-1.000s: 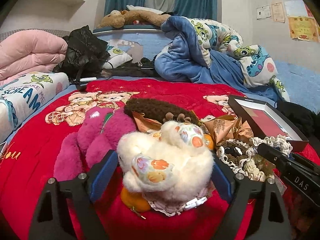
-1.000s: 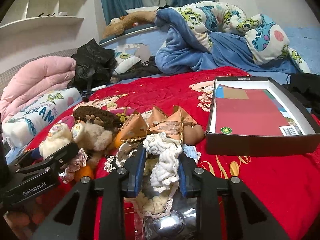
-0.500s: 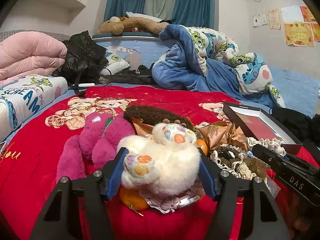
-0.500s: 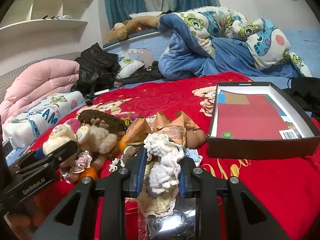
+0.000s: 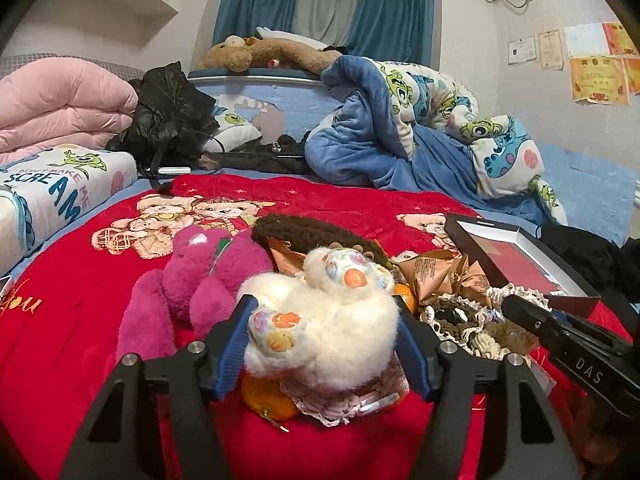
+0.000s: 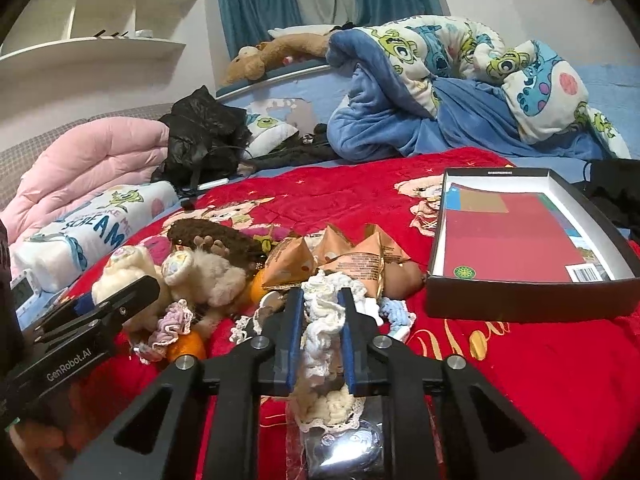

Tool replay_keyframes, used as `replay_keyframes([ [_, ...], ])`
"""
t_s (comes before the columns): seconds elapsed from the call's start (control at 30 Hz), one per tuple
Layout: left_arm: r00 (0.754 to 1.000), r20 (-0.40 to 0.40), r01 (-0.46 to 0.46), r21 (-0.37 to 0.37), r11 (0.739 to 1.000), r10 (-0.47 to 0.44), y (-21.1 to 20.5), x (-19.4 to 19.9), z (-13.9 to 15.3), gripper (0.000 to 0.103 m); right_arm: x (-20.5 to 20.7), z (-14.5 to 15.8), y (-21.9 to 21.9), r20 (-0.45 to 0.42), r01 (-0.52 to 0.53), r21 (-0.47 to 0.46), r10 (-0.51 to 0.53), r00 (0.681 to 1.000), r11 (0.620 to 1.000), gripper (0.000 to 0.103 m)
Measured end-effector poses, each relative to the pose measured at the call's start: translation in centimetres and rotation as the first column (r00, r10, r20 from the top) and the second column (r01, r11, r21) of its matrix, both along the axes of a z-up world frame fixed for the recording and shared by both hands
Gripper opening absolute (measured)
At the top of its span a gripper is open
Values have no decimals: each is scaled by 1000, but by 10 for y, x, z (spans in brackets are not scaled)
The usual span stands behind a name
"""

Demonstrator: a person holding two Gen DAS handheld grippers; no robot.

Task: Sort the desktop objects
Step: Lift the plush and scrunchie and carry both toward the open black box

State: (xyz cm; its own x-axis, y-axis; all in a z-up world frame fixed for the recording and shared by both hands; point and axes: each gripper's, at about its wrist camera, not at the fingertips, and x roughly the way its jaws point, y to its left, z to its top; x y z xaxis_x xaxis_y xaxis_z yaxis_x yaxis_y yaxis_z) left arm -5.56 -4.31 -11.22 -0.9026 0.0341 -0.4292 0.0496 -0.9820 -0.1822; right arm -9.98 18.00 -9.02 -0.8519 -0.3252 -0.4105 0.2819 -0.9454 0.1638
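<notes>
1. Two grippers are working over one red blanket [image 5: 72,320]. The left gripper [image 5: 320,344] is clamping one cream plush toy [image 5: 324,332] between its blue pads, and the right gripper [image 6: 320,332] is squeezing one white crocheted piece [image 6: 322,316] with its jaws narrowed to a slim gap.
2. One open black box [image 6: 520,304] is sitting on the blanket, to the right of the toy pile; one magenta plush [image 5: 200,280] is lying just left of the cream toy.
3. Two oranges are showing: one orange [image 5: 264,396] is peeking from under the cream toy, another [image 5: 404,292] is sitting behind it.
4. The cream toy is lying with its two patterned paws pointing up and away from the camera.
5. The crocheted piece is running lengthwise along the right gripper's fingers; its near end is blurring into a shiny wrapper, hard to make out.
</notes>
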Motion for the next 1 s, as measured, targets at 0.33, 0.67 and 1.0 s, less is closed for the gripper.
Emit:
replay_keyframes([
  [0.33, 1000, -22, 6, 19, 1000, -6, 1, 1, 3, 65, 6, 4, 1, -36, -10, -12, 9, 999, 1000, 13],
  [0.67, 1000, -25, -5, 94, 996, 7, -13, 2, 9, 65, 15, 6, 10, -72, 13, -56, -17, 997, 998, 13],
  [1.0, 999, -33, -21, 82, 996, 24, -12, 13, 18, 65, 13, 8, 13, -66, 16, -72, -21, 998, 997, 13],
])
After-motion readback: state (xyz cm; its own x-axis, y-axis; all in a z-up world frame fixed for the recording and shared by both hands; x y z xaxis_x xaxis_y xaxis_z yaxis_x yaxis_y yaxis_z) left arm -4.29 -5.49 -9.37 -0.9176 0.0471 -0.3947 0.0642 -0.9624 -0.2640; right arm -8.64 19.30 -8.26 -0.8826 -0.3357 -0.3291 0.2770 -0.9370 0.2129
